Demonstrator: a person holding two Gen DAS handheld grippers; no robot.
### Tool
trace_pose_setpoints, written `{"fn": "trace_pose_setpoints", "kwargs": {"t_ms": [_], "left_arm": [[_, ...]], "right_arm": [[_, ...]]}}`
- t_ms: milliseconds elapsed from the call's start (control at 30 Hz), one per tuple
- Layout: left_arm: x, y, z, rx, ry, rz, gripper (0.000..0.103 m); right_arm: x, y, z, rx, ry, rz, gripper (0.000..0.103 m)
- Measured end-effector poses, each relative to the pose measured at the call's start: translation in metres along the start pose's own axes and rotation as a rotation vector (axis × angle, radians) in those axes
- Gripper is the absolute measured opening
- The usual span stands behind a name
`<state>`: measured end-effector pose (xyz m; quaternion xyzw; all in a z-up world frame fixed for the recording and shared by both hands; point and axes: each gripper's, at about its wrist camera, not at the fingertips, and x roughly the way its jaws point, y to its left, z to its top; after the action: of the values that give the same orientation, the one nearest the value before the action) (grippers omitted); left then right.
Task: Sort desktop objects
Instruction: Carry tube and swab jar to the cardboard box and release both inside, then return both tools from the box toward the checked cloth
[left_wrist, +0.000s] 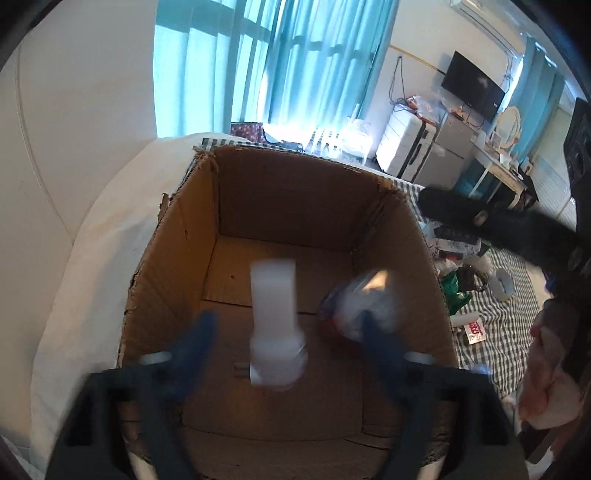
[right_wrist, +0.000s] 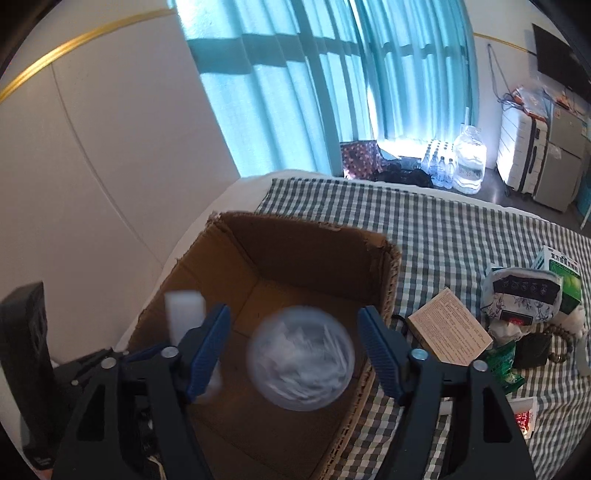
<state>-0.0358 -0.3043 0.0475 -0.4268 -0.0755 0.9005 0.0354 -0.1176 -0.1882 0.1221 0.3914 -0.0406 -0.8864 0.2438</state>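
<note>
Jaws gape wide on both grippers, left gripper (left_wrist: 284, 325) and right gripper (right_wrist: 293, 349), over the cardboard box (left_wrist: 177, 229); blurred white bottle (left_wrist: 275, 325) and clear round tub (right_wrist: 301, 358) look light, rigid, slippery, best gripped across their middles.

A green-and-white checked cloth (right_wrist: 443, 236) covers the bed (right_wrist: 236, 192). On it stands an open cardboard box (right_wrist: 388, 280). Beside the box lie a tan carton (right_wrist: 450, 332), a floral pouch (right_wrist: 521, 291), a green-and-white box (right_wrist: 565, 266), green packets (right_wrist: 504, 365) and a dark pouch (right_wrist: 533, 349).
</note>
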Motion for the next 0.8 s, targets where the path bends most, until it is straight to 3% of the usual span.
{"fn": "trace_pose_setpoints", "kwargs": {"t_ms": [267,467,633,800], "left_arm": [[-0.030,-0.025,0.003,0.028,-0.054,-0.009,0.097],[-0.062,-0.097,0.005,0.159,-0.082,-0.019,0.099],[-0.062,-0.149,-0.008,0.153,-0.056,-0.082,0.099],[-0.038,-0.201,-0.021,0.174,-0.007,-0.049,0.101]], "right_arm": [[-0.077,-0.023,0.010,-0.018,-0.126,-0.069,0.081],[-0.160,-0.078,0.002,-0.020,-0.217,-0.190,0.081],[-0.208,-0.136,-0.024,0.004,-0.227,-0.278,0.081],[-0.229,-0.191,-0.063,0.060,-0.228,-0.352,0.081]]}}
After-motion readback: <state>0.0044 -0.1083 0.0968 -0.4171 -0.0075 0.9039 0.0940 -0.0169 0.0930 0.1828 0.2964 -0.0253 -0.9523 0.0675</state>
